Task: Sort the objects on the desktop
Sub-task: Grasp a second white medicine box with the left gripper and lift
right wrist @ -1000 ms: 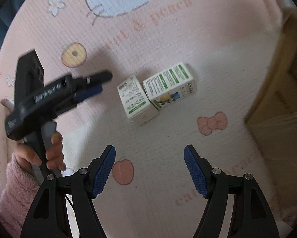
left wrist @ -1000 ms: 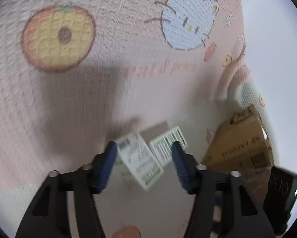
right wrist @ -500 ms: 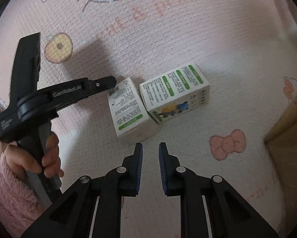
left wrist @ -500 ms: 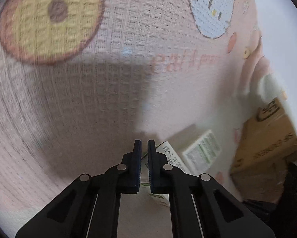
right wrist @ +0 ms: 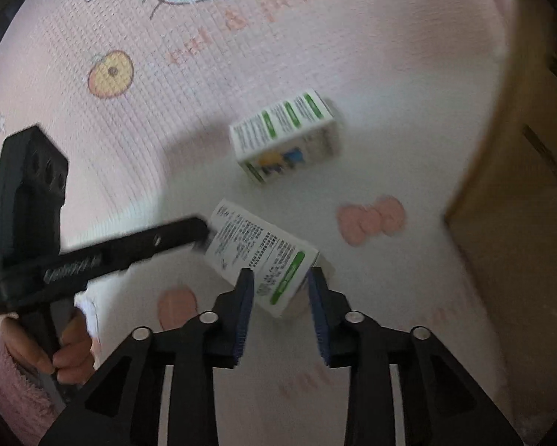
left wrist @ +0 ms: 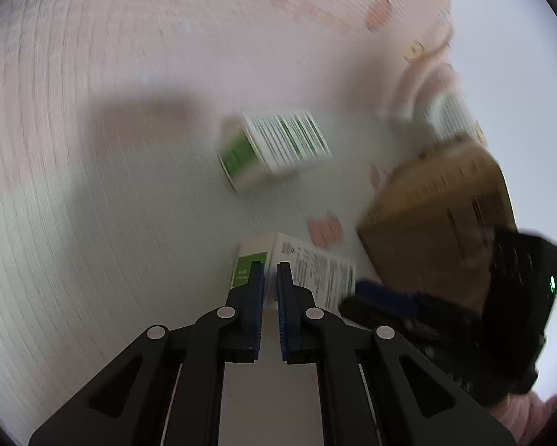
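Two small white-and-green boxes lie on the pink cartoon mat. The near box [right wrist: 263,256] lies between my two grippers; the far box [right wrist: 286,137] lies apart behind it. My left gripper [left wrist: 270,271] is shut and empty, its tips touching the near box [left wrist: 308,271] at its left end; it also shows in the right wrist view [right wrist: 200,228]. My right gripper [right wrist: 280,282] is part open, its fingers standing either side of the near box's front end, not closed on it. The far box [left wrist: 274,148] is blurred in the left wrist view.
A brown cardboard box [right wrist: 520,186] stands at the right edge of the mat [right wrist: 241,37]; it also shows in the left wrist view [left wrist: 434,215]. A pink bow print [right wrist: 371,219] lies between the boxes and the carton.
The near box has slid away from the far box, toward my right gripper, with the shut left gripper against it. My right gripper has opened part way around that box's end.
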`<state>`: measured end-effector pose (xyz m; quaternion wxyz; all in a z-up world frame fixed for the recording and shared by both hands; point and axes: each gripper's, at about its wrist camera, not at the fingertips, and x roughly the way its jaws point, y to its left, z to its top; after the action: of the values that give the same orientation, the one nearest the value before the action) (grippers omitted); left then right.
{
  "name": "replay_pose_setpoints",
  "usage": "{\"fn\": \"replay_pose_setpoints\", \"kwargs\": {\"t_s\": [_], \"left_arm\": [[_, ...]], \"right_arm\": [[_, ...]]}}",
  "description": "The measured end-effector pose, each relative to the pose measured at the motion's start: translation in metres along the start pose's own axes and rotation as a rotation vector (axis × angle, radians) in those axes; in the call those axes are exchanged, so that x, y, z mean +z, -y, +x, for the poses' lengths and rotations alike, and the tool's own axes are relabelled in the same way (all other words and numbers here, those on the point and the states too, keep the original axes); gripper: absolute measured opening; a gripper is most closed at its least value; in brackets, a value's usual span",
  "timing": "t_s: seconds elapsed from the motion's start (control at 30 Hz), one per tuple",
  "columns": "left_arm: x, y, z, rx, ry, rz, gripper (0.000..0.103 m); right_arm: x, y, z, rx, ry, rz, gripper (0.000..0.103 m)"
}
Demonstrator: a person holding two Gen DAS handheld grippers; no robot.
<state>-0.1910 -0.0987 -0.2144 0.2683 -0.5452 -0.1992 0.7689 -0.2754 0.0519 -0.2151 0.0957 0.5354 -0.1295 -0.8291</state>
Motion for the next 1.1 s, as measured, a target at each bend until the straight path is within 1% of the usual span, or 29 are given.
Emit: {"fn": "replay_pose_setpoints", "kwargs": {"t_s": [0.03, 0.1, 0.2, 0.27, 0.37, 0.4, 0.47, 0.57, 0.63, 0.67, 0.7, 0.73, 0.77, 0.83, 0.9, 1.0, 1.1], "left_arm": [[-0.010, 0.002, -0.002, -0.003, -0.003, -0.002, 0.007], [-0.027, 0.011, -0.002, -0.012, -0.020, -0.009, 0.007], [-0.044, 0.016, -0.007, 0.006, -0.022, -0.020, 0.008], [-0.048, 0.015, -0.007, 0.002, -0.031, -0.043, 0.008], [-0.051, 0.016, -0.003, 0.015, -0.042, -0.077, 0.009], [-0.049, 0.017, -0.001, 0.032, -0.047, -0.078, 0.013], [-0.050, 0.019, 0.002, 0.059, -0.057, -0.057, 0.013], [-0.051, 0.020, 0.004, 0.069, -0.087, -0.041, 0.014], [-0.052, 0.021, 0.000, 0.091, -0.080, -0.030, 0.016], [-0.052, 0.021, -0.005, 0.100, -0.060, -0.023, 0.021], [-0.050, 0.021, -0.008, 0.103, -0.042, -0.022, 0.033], [-0.048, 0.020, -0.012, 0.106, -0.016, -0.024, 0.039], [-0.046, 0.019, -0.015, 0.106, 0.011, -0.026, 0.048], [-0.040, 0.017, -0.021, 0.082, 0.050, -0.034, 0.049], [-0.034, 0.016, -0.018, 0.050, 0.066, -0.050, 0.050], [-0.029, 0.014, -0.006, 0.037, 0.056, -0.074, 0.050], [-0.028, 0.011, 0.003, 0.000, 0.058, -0.095, 0.050]], "right_arm": [[-0.006, 0.003, -0.003, 0.003, -0.008, 0.007, 0.032], [-0.016, 0.012, -0.008, 0.008, -0.008, 0.026, 0.037], [-0.026, 0.021, -0.015, 0.031, -0.011, 0.063, 0.038], [-0.032, 0.027, -0.020, 0.049, -0.015, 0.086, 0.038], [-0.034, 0.022, -0.017, 0.051, -0.036, 0.086, 0.039], [-0.034, 0.021, -0.017, 0.048, -0.042, 0.086, 0.039], [-0.037, 0.020, -0.016, 0.036, -0.048, 0.088, 0.041], [-0.040, 0.020, -0.017, 0.033, -0.052, 0.091, 0.042], [-0.042, 0.019, -0.021, 0.033, -0.051, 0.089, 0.042], [-0.042, 0.019, -0.023, 0.033, -0.039, 0.086, 0.043], [-0.042, 0.019, -0.026, 0.036, -0.023, 0.083, 0.047], [-0.041, 0.018, -0.027, 0.043, -0.007, 0.081, 0.050], [-0.040, 0.018, -0.028, 0.050, 0.010, 0.085, 0.055], [-0.039, 0.019, -0.028, 0.060, 0.037, 0.099, 0.056], [-0.037, 0.021, -0.028, 0.055, 0.064, 0.119, 0.056], [-0.033, 0.027, -0.023, 0.043, 0.065, 0.150, 0.056], [-0.031, 0.033, -0.018, 0.066, 0.080, 0.208, 0.056]]}}
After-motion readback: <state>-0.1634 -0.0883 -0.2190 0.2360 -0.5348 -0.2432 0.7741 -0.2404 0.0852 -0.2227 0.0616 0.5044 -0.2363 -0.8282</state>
